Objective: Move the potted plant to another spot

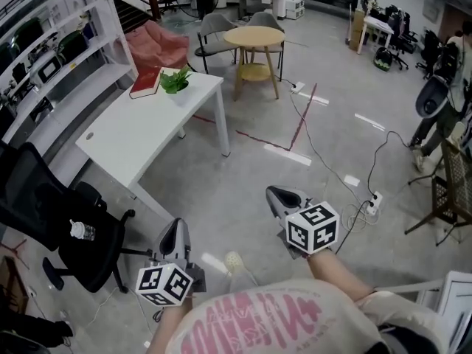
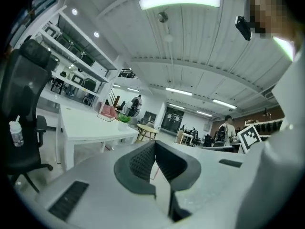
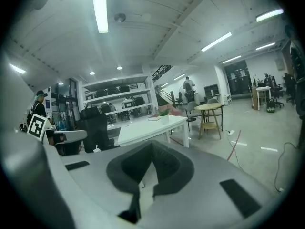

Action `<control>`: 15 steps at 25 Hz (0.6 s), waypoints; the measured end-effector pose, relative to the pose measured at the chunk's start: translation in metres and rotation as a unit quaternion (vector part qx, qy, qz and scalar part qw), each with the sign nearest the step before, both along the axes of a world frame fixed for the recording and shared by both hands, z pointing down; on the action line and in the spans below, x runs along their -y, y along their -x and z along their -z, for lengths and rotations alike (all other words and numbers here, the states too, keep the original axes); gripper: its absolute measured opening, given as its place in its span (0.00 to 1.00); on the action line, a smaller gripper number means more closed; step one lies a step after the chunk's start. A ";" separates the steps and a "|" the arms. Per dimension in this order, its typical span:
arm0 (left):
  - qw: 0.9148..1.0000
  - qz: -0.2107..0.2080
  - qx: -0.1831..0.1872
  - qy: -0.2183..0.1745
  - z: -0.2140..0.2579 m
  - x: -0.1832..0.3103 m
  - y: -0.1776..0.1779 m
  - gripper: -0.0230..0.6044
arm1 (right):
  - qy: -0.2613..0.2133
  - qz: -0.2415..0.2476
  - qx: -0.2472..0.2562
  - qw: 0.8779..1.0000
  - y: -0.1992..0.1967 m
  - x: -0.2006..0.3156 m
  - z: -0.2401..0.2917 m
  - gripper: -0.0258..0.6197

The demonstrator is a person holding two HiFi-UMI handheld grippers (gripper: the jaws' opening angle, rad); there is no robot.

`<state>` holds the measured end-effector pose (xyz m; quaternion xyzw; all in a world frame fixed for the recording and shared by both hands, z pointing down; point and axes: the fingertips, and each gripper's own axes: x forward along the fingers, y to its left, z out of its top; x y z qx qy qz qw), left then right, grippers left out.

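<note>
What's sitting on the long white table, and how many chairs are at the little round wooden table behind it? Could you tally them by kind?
Potted plant: 1
Red book: 1
Grey chairs: 2
Total: 4
</note>
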<state>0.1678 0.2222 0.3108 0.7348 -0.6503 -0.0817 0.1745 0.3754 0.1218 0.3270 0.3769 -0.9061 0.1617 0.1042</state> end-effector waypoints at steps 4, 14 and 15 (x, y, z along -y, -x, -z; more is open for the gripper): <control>1.000 0.005 -0.023 0.009 0.000 0.051 0.031 0.04 | 0.000 -0.006 -0.004 1.000 0.019 0.044 0.006 0.05; 1.000 -0.016 -0.018 -0.018 0.025 0.176 0.084 0.04 | -0.004 -0.025 0.007 1.000 0.073 0.159 0.020 0.05; 0.999 -0.018 -0.018 -0.020 0.027 0.186 0.088 0.04 | -0.005 -0.027 0.008 1.000 0.078 0.169 0.021 0.05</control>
